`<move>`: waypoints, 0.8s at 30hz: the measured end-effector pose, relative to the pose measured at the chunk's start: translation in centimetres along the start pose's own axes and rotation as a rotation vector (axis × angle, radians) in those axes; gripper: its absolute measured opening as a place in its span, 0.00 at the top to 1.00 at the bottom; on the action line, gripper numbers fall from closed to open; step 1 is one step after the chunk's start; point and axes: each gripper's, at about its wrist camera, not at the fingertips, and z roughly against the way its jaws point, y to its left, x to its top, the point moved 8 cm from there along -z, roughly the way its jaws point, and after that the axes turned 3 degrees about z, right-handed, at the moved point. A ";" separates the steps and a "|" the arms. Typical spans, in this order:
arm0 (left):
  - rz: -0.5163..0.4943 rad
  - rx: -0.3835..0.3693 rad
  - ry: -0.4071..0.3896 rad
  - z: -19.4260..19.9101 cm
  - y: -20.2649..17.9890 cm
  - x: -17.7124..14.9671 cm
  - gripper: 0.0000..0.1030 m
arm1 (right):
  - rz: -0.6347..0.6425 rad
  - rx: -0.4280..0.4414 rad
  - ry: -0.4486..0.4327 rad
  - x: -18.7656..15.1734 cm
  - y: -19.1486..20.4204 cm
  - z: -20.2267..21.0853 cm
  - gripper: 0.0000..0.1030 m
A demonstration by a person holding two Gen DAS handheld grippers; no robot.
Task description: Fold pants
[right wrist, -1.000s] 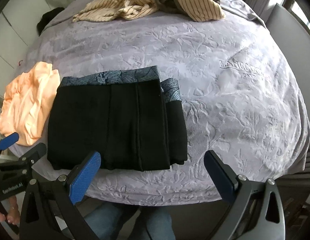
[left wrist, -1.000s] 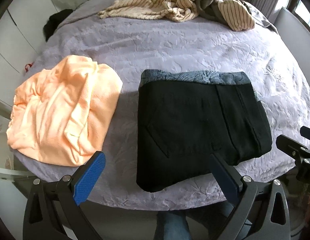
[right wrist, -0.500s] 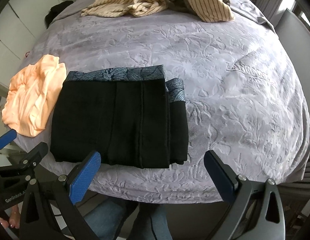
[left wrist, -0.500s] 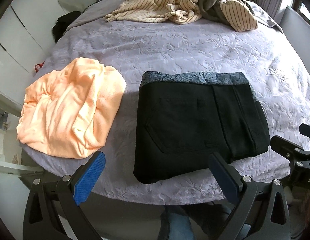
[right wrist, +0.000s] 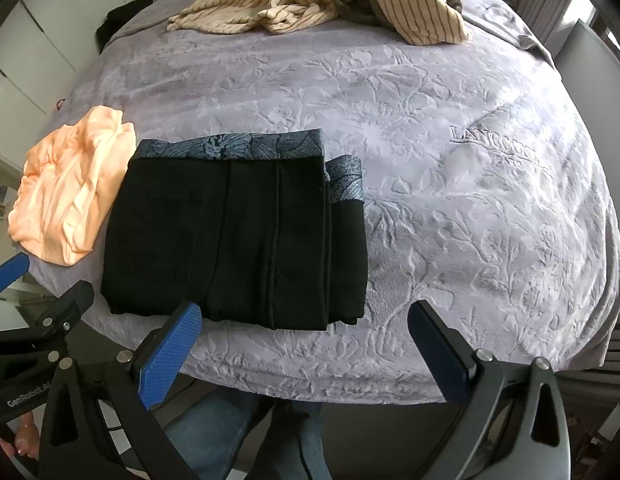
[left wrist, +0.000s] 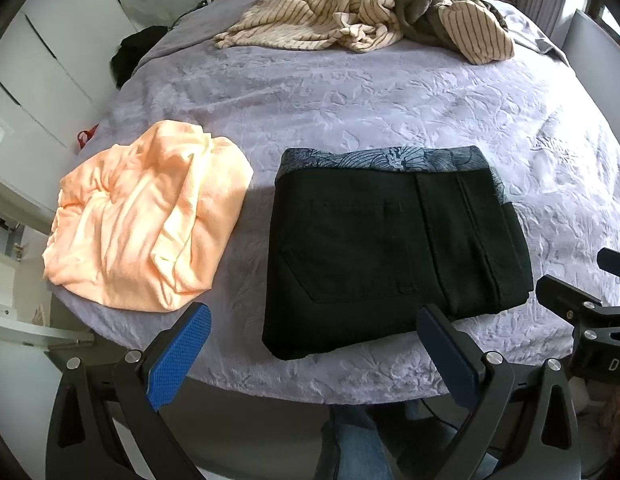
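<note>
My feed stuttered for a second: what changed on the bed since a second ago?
Both grippers, left and right, drew back from the bed, jaws open and empty throughout. Nothing was gripped or released. The folded black pants, orange garment and striped clothes lie unmoved.

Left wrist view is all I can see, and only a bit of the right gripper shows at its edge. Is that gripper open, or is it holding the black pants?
Observer: The right gripper is open and empty, short of the near edge of the black pants.
Operator: Is anything lying on the bed to the right of the pants?
Observer: No clothing there. The bedspread only has embossed lettering on that side.
Operator: What does my left gripper look like from over there?
Observer: The left gripper shows from the side, with a person's fingers wrapped on its handle.
</note>
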 end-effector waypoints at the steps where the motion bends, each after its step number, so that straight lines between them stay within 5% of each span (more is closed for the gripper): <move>1: 0.002 0.001 0.000 0.0 0.0 0.0 0.00 | 0.003 0.001 -0.001 0.0 0.0 0.1 0.00; 24: -0.003 0.015 -0.010 0.8 -1.3 -0.4 0.00 | 0.015 0.015 0.000 -0.5 -0.6 0.4 0.00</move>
